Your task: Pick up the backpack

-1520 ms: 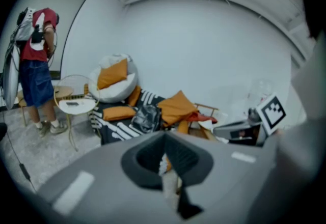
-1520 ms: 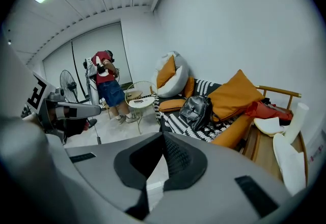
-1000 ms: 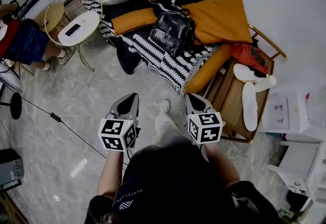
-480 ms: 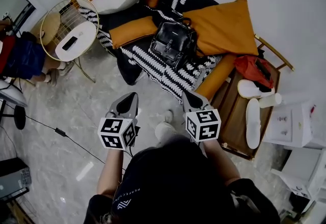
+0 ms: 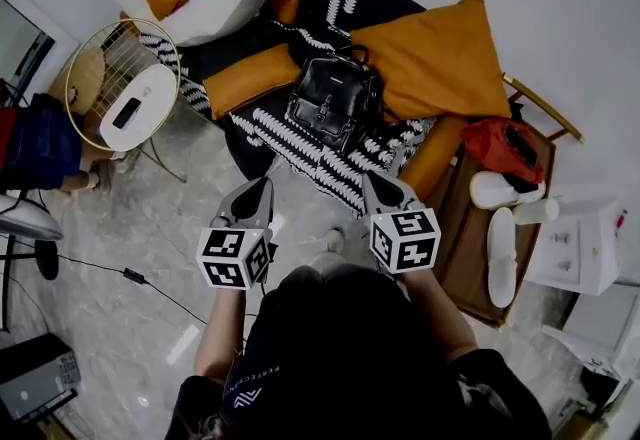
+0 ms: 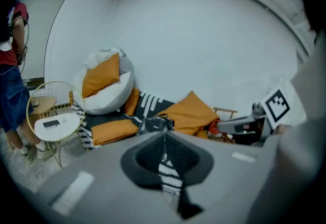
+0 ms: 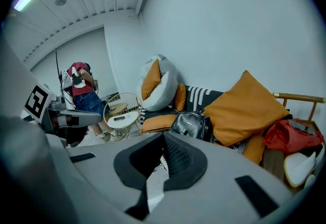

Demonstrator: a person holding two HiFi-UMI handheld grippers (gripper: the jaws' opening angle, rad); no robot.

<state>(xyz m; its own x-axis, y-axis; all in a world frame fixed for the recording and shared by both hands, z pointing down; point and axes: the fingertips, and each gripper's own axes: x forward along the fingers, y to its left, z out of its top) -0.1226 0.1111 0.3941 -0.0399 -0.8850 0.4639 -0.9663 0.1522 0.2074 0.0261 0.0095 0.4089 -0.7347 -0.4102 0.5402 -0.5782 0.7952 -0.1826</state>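
A black leather backpack [image 5: 334,106] lies on the black-and-white patterned throw of a low sofa, between orange cushions. It also shows in the right gripper view as the backpack [image 7: 192,125] and, blurred, in the left gripper view as the backpack [image 6: 154,124]. My left gripper [image 5: 259,192] and right gripper [image 5: 372,183] are both shut and empty, held side by side over the floor. Both point at the sofa, short of the backpack and apart from it.
A round wire side table [image 5: 122,86] with a white top stands left of the sofa. A person in blue [image 5: 35,143] sits at the far left. A wooden bench [image 5: 468,228] with a red bag [image 5: 507,146] and white slippers stands right. A cable [image 5: 130,276] crosses the marble floor.
Both grippers have moved forward toward the sofa, and the backpack now lies closer to their tips. Jaws stay shut.
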